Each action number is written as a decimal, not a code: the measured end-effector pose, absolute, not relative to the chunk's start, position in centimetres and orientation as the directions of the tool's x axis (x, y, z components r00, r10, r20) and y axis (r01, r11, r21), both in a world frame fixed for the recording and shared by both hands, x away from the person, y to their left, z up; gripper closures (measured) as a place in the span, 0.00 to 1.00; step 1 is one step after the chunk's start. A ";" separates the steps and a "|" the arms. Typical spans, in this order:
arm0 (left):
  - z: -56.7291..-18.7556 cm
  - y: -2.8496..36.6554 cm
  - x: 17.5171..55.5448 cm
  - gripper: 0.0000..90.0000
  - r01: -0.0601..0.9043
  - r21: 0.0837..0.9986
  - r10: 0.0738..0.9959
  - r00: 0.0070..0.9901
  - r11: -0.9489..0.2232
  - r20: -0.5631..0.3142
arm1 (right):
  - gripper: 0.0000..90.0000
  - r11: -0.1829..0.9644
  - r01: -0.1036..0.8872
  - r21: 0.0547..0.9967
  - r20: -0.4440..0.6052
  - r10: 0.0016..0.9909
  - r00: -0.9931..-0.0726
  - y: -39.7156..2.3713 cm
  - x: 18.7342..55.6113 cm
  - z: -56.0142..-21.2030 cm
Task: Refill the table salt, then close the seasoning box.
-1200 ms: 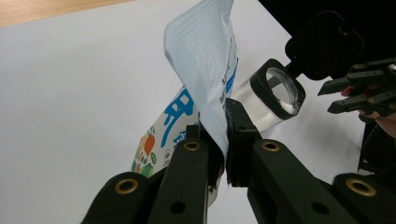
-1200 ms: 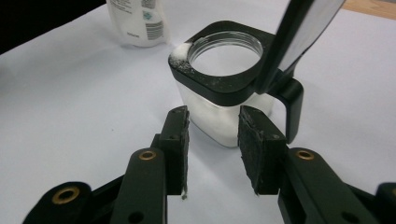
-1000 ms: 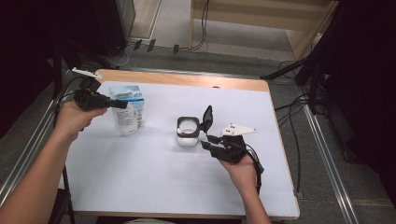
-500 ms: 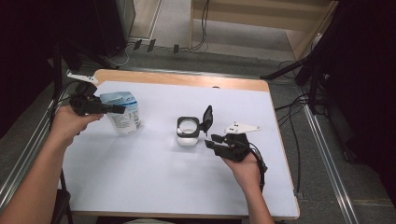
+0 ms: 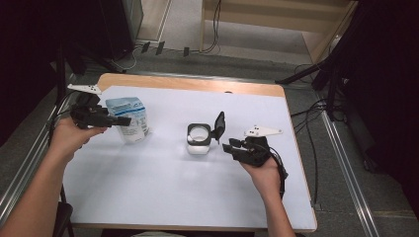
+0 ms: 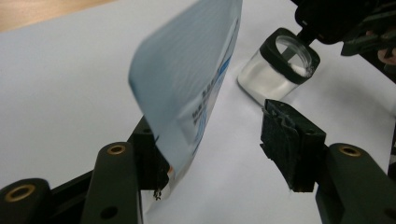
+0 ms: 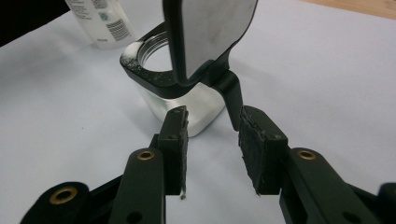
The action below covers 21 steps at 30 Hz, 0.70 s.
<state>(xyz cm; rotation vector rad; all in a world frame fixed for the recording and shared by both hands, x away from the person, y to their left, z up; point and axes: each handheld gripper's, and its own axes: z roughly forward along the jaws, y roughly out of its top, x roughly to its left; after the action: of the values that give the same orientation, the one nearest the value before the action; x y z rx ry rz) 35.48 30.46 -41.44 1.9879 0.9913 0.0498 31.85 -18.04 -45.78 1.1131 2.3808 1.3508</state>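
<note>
A white and blue pouch (image 5: 131, 121) stands upright on the white table (image 5: 163, 197) at the left. My left gripper (image 5: 123, 121) reaches in from its left side. Its jaws have just been opening, and in the left gripper view the pouch (image 6: 187, 79) leans on one pad while the other pad (image 6: 285, 135) stands well clear, so the left gripper (image 6: 215, 135) is open. At mid-table sits a small clear jar (image 5: 198, 140) with a black rim and its black flip lid (image 5: 219, 126) raised. My right gripper (image 5: 228, 146) is just right of it, open. In the right gripper view the jar (image 7: 187, 98) and lid (image 7: 210, 32) lie just beyond the right gripper (image 7: 210, 123).
The table's wooden edge (image 5: 197, 84) runs along the far side. Cables and dark stands lie on the floor beyond and to the right. The pouch's base (image 7: 100, 21) shows behind the jar in the right gripper view.
The left jaws have spread apart and let go of the pouch, which stays standing. The right hand and the jar have kept still.
</note>
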 end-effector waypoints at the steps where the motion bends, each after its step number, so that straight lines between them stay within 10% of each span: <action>1: -41.6 30.5 35.3 0.50 0.623 0.729 0.661 0.678 -0.283 -0.323 | 0.71 0.305 0.516 0.800 0.190 0.688 -0.701 -18.1 31.9 -45.8; 21: -44.2 32.1 32.8 0.50 0.660 0.709 0.710 0.622 -0.249 -0.330 | 0.75 0.278 0.527 0.803 0.203 0.704 -0.680 -18.5 33.9 -45.8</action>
<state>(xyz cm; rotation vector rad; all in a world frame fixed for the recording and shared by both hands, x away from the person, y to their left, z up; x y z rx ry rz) 32.78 32.12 -44.25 1.9683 1.0808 0.0721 33.89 -18.45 -45.84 1.1498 2.3504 1.3591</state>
